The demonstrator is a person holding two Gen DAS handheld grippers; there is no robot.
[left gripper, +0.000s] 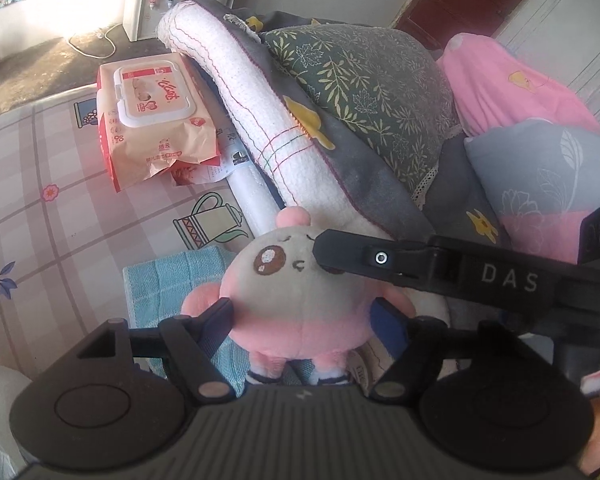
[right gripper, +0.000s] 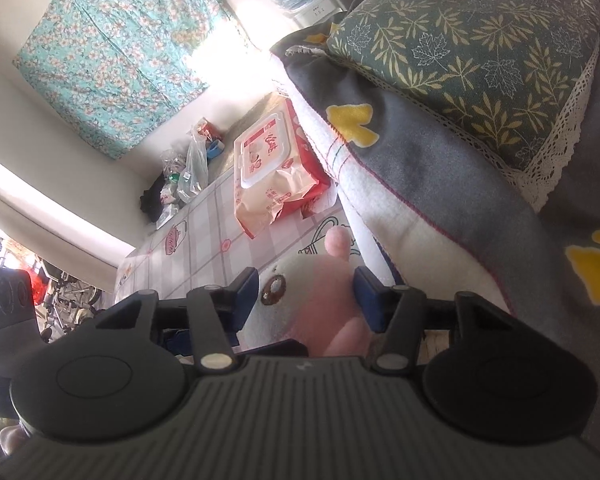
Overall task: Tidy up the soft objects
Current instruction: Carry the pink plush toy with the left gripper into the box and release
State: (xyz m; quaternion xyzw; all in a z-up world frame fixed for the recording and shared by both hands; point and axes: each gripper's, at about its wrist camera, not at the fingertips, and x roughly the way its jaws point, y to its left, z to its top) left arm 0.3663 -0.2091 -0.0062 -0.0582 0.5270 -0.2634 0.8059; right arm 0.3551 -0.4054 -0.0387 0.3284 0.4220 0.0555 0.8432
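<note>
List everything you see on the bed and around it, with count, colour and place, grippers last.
plush toy: one, pink and grey, between both grippers
blue towel: one, light blue, under the toy
wipes pack: one, red and cream, on the checked sheet
leaf pillow: one, dark green, atop grey blanket
pink pillow: one, far right
water dispenser: one, white, by the wall
left gripper: fingers against toy's body
right gripper: fingers either side of toy's head

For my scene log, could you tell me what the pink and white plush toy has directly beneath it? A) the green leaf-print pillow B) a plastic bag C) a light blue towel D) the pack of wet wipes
C: in the left wrist view the plush toy sits over the light blue towel, with the wet wipes farther off.
</note>
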